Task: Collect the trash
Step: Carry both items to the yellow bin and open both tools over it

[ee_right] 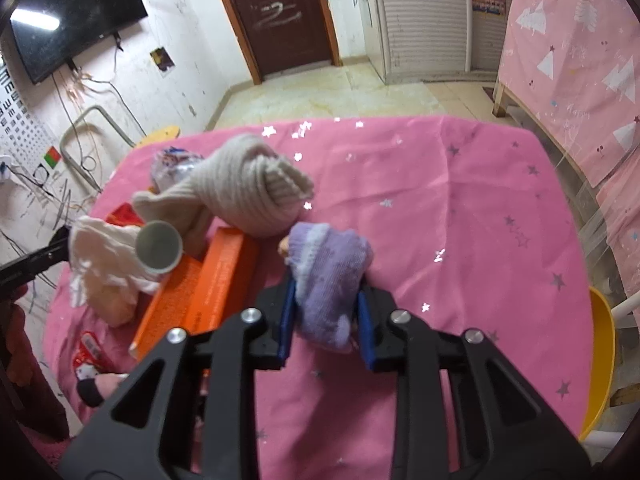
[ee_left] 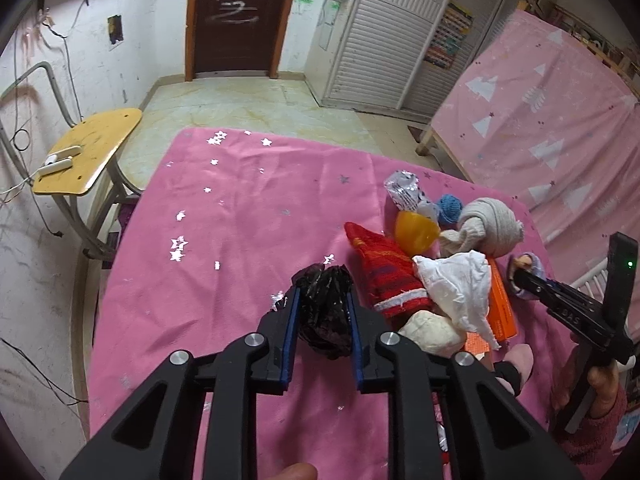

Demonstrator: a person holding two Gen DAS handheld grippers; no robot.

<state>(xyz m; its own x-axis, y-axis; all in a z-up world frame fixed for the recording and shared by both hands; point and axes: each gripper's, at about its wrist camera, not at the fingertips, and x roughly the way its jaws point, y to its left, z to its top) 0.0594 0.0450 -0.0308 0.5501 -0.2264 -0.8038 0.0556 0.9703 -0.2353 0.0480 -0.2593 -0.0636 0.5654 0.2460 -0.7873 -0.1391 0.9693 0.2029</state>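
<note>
Left wrist view: the left gripper (ee_left: 323,300) is clamping a crumpled black plastic bag (ee_left: 324,312) between its blue-padded fingers (ee_left: 291,320). The bag is sitting directly between them, its bulk running along the finger axis, over the pink star-printed cloth (ee_left: 224,216) covering the tabletop. Just to the right of the fingers, toward the tabletop's right edge, the rest of the pile is lying: a red knitted piece (ee_left: 384,276), a white crumpled cloth (ee_left: 460,292), an orange box (ee_left: 502,304), a grey knitted bundle (ee_left: 488,224). The right gripper (ee_left: 520,270) is reaching in from the right, beyond that pile.

Right wrist view: the right gripper (ee_right: 326,292) is closing its fingers on a purple knitted sock (ee_right: 332,276), which is lying lengthwise between them, pointing away from the camera. The orange box (ee_right: 212,280) is lying just to its left, the grey bundle (ee_right: 248,192) beyond. No bin is showing in either view, so where each held piece should go cannot be told.
</note>
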